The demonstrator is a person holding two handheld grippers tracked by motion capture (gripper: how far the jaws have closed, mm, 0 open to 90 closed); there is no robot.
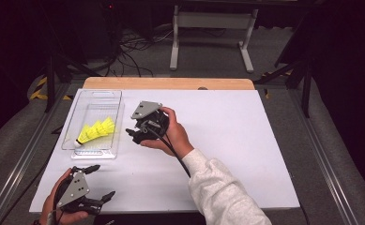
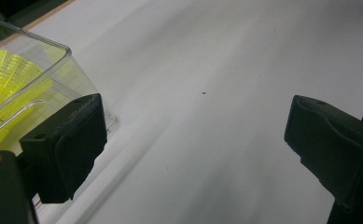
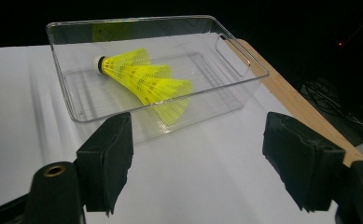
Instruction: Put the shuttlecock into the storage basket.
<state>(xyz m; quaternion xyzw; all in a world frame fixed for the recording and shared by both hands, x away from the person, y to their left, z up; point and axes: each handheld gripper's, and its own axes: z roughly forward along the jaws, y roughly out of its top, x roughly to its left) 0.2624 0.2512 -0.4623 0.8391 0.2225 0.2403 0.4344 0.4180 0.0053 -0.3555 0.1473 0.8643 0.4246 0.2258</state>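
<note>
With both grippers empty and jaws spread wide, looks like a pause beside the clear bin [image 1: 116, 99]. Right gripper [image 1: 132, 135] just beside the bin's near wall, facing the nested yellow shuttlecocks [image 3: 144, 78] lying on their side inside, cork toward one end. Left gripper [image 1: 100, 183] well apart, low over the white counter [image 1: 227, 140] near its front edge. Next, probably: reaching over the rim, closing gently on the plastic skirts.

Floor: grey carpet [image 1: 208, 51], black cables [image 1: 133, 47] lying beyond the counter's far edge.
Furniture: white metal stand [image 1: 213, 21].
Light: dim, dark surroundings.
</note>
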